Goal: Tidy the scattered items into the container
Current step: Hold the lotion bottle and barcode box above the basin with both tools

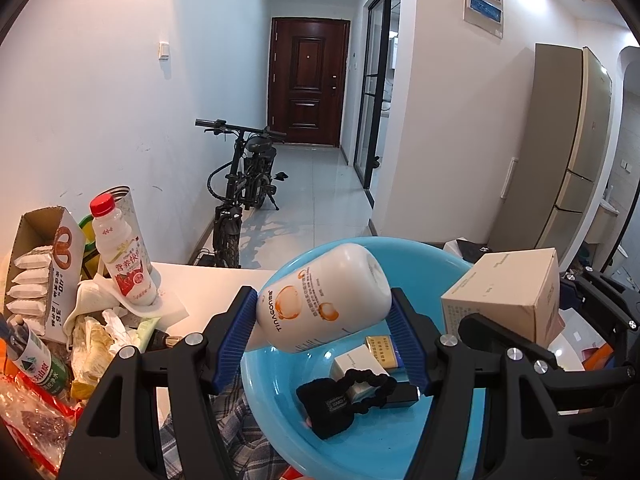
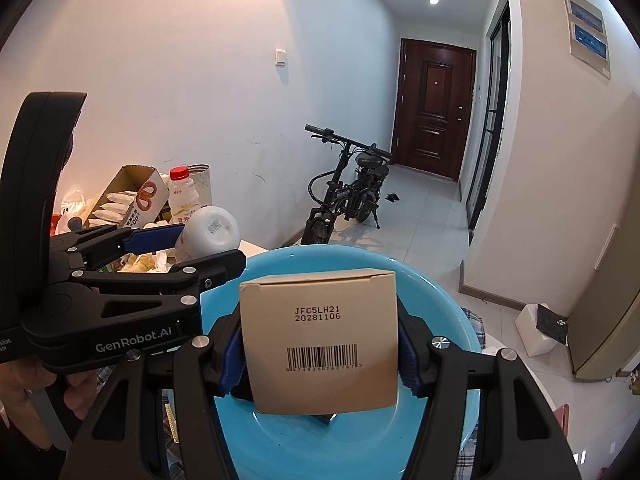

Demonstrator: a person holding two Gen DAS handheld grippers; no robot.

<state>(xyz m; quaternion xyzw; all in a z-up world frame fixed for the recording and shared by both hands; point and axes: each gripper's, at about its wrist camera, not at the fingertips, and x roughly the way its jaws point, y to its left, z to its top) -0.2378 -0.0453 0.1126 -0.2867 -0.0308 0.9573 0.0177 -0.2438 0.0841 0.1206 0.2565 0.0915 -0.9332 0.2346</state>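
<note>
My left gripper (image 1: 324, 312) is shut on a white lotion bottle (image 1: 324, 300) with orange print and holds it tilted above the blue basin (image 1: 420, 264). Small boxes (image 1: 360, 364) and a black scrunchie (image 1: 360, 388) lie in the basin. My right gripper (image 2: 320, 344) is shut on a beige cardboard box (image 2: 320, 340) with a barcode, held over the basin (image 2: 440, 300). The box also shows in the left wrist view (image 1: 508, 296). The left gripper with the bottle (image 2: 212, 232) shows at the left of the right wrist view.
A cluttered pile sits at the table's left: a red-capped milk drink bottle (image 1: 120, 256), an open snack carton (image 1: 44, 272), a tin can (image 1: 128, 208), tissues and wrappers. A bicycle (image 1: 244, 188) stands in the hallway beyond. A fridge (image 1: 568, 152) stands at right.
</note>
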